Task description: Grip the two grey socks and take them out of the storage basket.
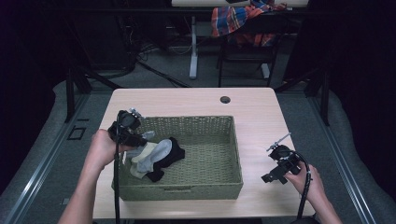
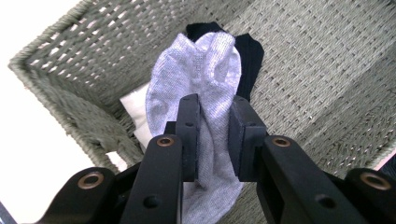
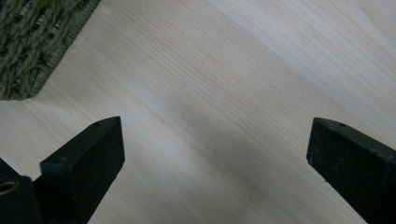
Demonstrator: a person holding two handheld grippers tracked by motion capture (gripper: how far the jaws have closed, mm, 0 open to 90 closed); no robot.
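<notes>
High view shows a pale wooden tabletop (image 1: 252,112) carrying a green woven basket (image 1: 219,158), rectangular and open-topped, set left of centre. Its contents lie bunched in the left half: a grey sock (image 1: 156,151) draped over a black sock (image 1: 173,156), with a cream sock (image 1: 140,163) beneath them toward the left wall; the right half of the basket floor is bare weave. The left gripper (image 1: 133,135) reaches in over the basket's far-left corner, held by the person's left hand (image 1: 100,147). In the left gripper view, the left gripper (image 2: 215,135) has its jaws drawn close on a fold of the grey sock (image 2: 201,74), the fabric pinched between them and hanging both above and below the pads, while the black sock (image 2: 247,56) shows behind it and a corner of the cream sock (image 2: 135,112) rests against the basket wall (image 2: 70,98). The right gripper (image 1: 275,173) sits well apart from the basket, on the tabletop near its right front edge, held by the right hand (image 1: 313,184). In the right gripper view, the right gripper (image 3: 215,154) has its jaws spread wide with nothing between them, over bare wood (image 3: 224,84), with a basket corner (image 3: 28,42) at the upper left.
</notes>
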